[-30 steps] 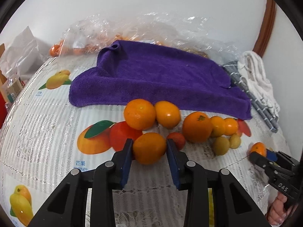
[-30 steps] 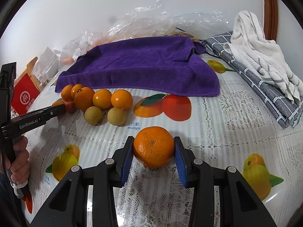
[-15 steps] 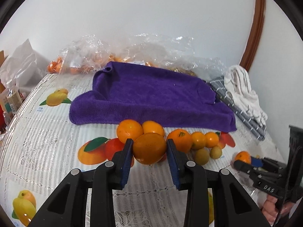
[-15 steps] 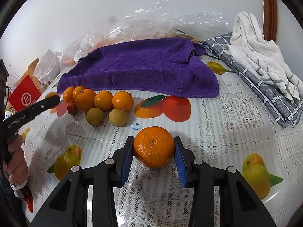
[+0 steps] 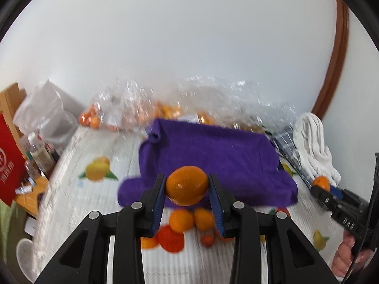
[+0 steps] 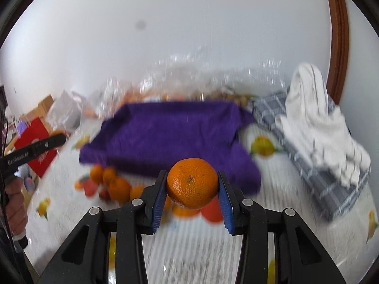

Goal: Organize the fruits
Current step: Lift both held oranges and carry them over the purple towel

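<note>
My left gripper (image 5: 187,197) is shut on an orange tangerine (image 5: 187,185) and holds it raised above the table, in front of the purple towel (image 5: 213,156). My right gripper (image 6: 190,195) is shut on a larger orange tangerine (image 6: 192,183), also raised, before the same towel (image 6: 170,137). A row of loose oranges (image 5: 190,219) and small fruits lies on the tablecloth below the left gripper; it shows at lower left in the right wrist view (image 6: 111,182). The right gripper with its fruit shows at the right edge of the left wrist view (image 5: 331,194).
Clear plastic bags of fruit (image 5: 142,116) lie behind the towel by the wall. A white towel (image 6: 317,123) on a grey checked cloth (image 6: 308,163) lies at the right. A red box (image 5: 9,161) and bottles stand off the table's left edge.
Both grippers have risen from the table with their tangerines and tilted upward. The fruit row now lies lower in both views. The views are motion-blurred.
</note>
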Demonstrator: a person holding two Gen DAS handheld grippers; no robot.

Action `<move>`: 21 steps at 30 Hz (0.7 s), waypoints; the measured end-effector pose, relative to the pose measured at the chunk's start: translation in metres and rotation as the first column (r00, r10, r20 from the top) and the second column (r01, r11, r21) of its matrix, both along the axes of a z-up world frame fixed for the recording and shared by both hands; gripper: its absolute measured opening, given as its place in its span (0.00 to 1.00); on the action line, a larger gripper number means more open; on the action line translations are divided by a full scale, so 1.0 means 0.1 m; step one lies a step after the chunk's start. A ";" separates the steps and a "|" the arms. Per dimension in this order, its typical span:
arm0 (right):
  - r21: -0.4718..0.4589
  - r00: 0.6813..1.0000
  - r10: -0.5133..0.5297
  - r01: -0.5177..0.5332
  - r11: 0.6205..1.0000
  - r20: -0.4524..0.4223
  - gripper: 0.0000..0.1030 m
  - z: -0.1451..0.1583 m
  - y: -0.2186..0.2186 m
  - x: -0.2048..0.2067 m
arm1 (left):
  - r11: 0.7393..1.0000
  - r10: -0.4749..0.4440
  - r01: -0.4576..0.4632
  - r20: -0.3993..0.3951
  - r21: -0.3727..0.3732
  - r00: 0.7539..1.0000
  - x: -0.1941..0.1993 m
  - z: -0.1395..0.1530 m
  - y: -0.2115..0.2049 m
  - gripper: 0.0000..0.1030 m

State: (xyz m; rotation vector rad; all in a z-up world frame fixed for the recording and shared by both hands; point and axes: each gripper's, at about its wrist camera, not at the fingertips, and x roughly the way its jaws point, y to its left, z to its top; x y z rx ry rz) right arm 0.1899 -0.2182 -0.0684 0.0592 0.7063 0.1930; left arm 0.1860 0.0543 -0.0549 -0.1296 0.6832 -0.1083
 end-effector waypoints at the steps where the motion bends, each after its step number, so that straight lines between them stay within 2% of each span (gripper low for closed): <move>1: -0.001 1.000 -0.002 0.002 1.000 0.008 0.40 0.06 0.00 0.08 | 1.000 0.005 -0.005 0.010 0.002 1.000 0.05 0.05 0.01 0.33; 6: -0.041 0.998 -0.015 0.017 0.999 0.053 0.40 0.29 0.07 0.63 | 1.000 0.025 -0.025 0.015 0.010 1.000 0.38 0.17 0.00 0.33; 11: -0.018 0.999 0.010 -0.009 1.000 0.051 0.40 0.32 0.15 1.06 | 1.000 0.031 -0.031 0.003 0.000 1.000 0.73 0.15 -0.06 0.33; 17: 0.036 1.000 -0.004 0.003 0.999 0.026 0.40 0.17 0.12 1.48 | 1.000 0.027 -0.027 -0.042 -0.015 0.999 1.15 -0.05 -0.15 0.33; 21: 0.030 0.999 0.000 0.001 1.000 -0.043 0.40 -0.08 0.06 1.67 | 1.000 0.014 -0.012 -0.068 0.025 0.998 1.35 -0.32 -0.23 0.33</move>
